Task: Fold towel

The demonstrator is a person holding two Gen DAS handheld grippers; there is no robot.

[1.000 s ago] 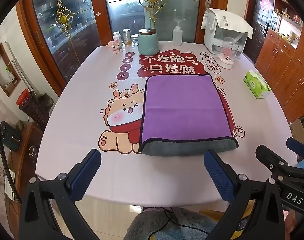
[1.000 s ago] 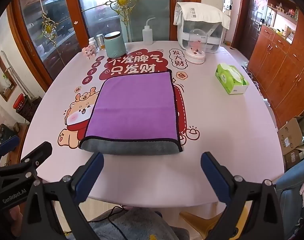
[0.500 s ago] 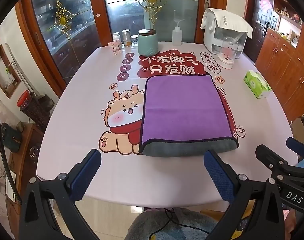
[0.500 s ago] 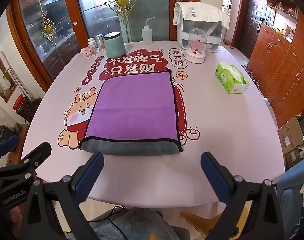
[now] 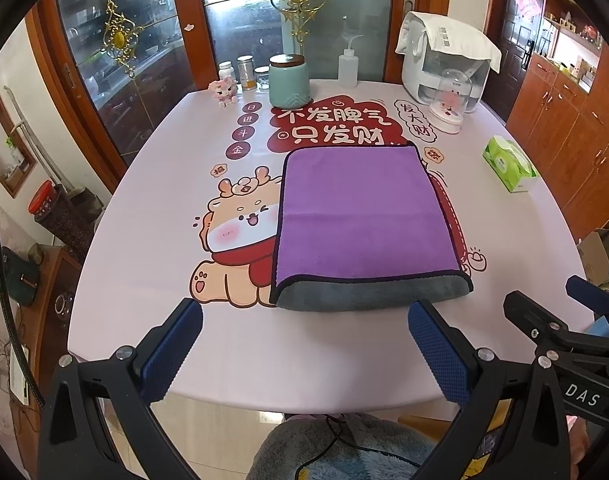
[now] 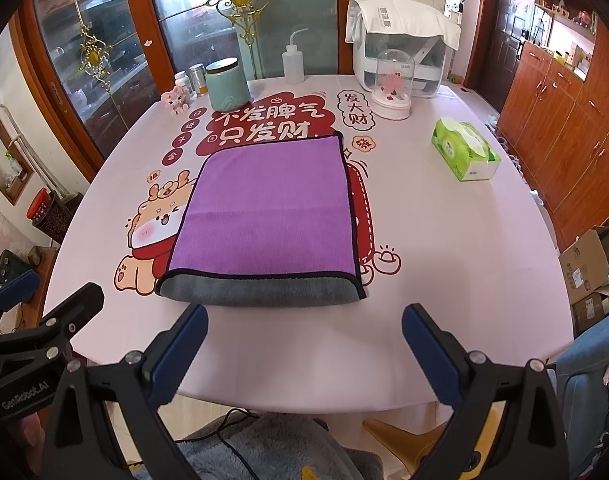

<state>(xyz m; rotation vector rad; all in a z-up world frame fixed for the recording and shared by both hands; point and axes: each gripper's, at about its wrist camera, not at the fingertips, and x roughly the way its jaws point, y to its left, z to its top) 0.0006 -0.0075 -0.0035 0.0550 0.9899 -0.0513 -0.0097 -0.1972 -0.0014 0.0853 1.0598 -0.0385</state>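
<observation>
The purple towel (image 5: 360, 216) lies folded flat on the table (image 5: 152, 240), its grey underside showing along the near fold. Beyond the towel stands a teal canister (image 5: 289, 81); right of it, a green tissue box (image 6: 466, 155). Nearer than the towel, the left claw (image 5: 304, 334) and right claw (image 6: 304, 330) hover spread wide, holding nothing.

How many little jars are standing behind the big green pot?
3. A white-lidded jar by the pink toy, a taller amber jar in the middle, and a short jar touching the green pot. More may hide behind.
</observation>
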